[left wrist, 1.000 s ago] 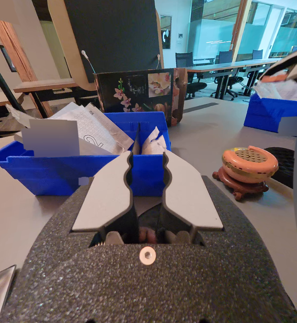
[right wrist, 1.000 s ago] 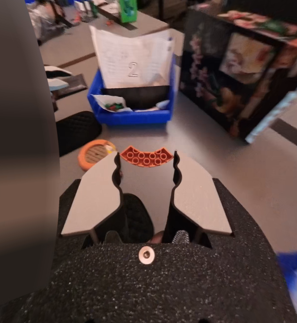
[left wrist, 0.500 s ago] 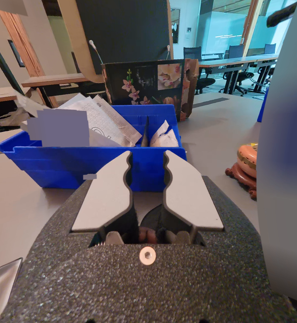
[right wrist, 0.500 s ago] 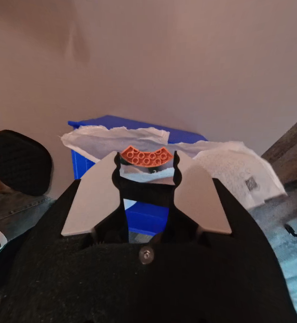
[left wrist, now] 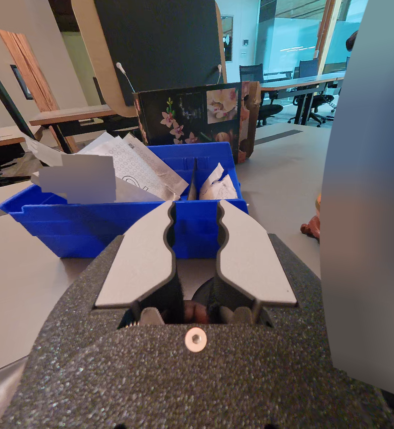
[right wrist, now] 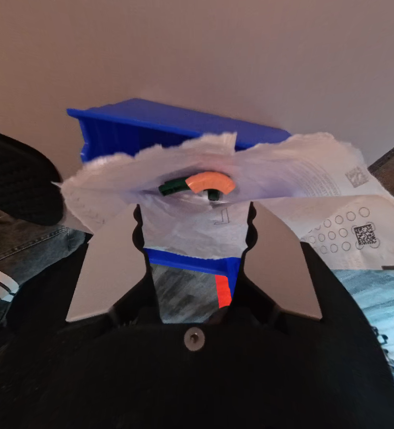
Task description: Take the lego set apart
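In the right wrist view my right gripper [right wrist: 193,209] is open and empty, pointing down over a blue bin [right wrist: 145,125]. An orange curved lego brick [right wrist: 211,183] lies loose in a torn white paper bag [right wrist: 112,185] in that bin, beside dark green pieces [right wrist: 171,185], just beyond my fingertips. In the left wrist view my left gripper [left wrist: 196,209] is open and empty, low over the grey table [left wrist: 17,278]. The brown base of the lego set [left wrist: 310,228] shows at the right; the rest is hidden behind a blurred patch.
A second blue bin [left wrist: 98,222] with paper bags [left wrist: 145,171] stands right in front of the left gripper. The dark lego box [left wrist: 191,116] stands behind it. A black pad [right wrist: 17,176] and a person's leg in jeans [right wrist: 17,243] are left of the right gripper. About 60 cm separates my left fingertips from my right. From the left gripper's tips to the lego set [left wrist: 310,228] is close to 20 cm.
My right gripper has opened and let go of the orange curved brick, which now lies in the paper bag. The left gripper has shifted slightly; the lego set has slid to the right edge of its view.
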Demonstrator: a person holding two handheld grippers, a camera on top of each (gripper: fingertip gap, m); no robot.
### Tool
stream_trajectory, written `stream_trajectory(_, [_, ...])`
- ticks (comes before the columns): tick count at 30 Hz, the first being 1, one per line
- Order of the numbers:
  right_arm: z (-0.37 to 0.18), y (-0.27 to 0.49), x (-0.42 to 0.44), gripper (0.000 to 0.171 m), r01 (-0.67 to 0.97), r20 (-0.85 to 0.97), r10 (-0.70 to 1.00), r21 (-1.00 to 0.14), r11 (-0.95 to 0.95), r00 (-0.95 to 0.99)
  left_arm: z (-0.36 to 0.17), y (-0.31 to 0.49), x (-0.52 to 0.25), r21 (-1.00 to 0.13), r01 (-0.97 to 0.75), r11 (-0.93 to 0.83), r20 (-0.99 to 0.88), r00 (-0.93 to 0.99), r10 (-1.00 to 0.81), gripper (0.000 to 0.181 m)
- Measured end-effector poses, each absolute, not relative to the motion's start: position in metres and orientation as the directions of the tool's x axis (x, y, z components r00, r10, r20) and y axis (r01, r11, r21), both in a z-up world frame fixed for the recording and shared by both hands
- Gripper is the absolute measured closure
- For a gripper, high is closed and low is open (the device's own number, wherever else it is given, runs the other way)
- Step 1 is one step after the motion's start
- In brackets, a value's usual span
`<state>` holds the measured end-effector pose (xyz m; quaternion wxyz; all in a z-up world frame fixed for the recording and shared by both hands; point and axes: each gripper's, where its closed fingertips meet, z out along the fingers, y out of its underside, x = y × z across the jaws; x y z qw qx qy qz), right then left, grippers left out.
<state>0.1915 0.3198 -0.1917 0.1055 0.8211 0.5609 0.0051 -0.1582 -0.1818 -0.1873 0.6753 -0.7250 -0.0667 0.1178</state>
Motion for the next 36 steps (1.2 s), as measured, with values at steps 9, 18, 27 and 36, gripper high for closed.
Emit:
stream_trajectory(9, [-0.167, 0.333, 0.162, 0.107, 0.957, 0.012, 0.962, -0.106, -0.271, 0.273, -0.185, -0.184, -0.146, -0.99, -0.097, -0.098, -0.118, 0.965, 0.236, 0.149])
stream_trajectory(18, [-0.136, 0.284, 0.162, 0.078, 0.959, 0.149, 0.977, -0.263, -0.108, 0.151, -0.18, -0.183, -0.125, -0.984, -0.151, -0.095, -0.166, 0.969, 0.181, 0.149])
stream_trajectory(27, [-0.192, 0.194, 0.203, 0.081, 0.96, 0.137, 0.972, -0.229, -0.159, 0.194, -0.178, -0.174, -0.109, -0.979, -0.189, -0.077, -0.196, 0.975, 0.108, 0.148])
stream_trajectory(36, [-0.25, 0.192, 0.207, 0.162, 0.992, 0.131, 0.987, -0.095, -0.079, 0.091, -0.172, -0.18, -0.101, -0.977, -0.205, -0.053, -0.21, 0.973, 0.095, 0.148])
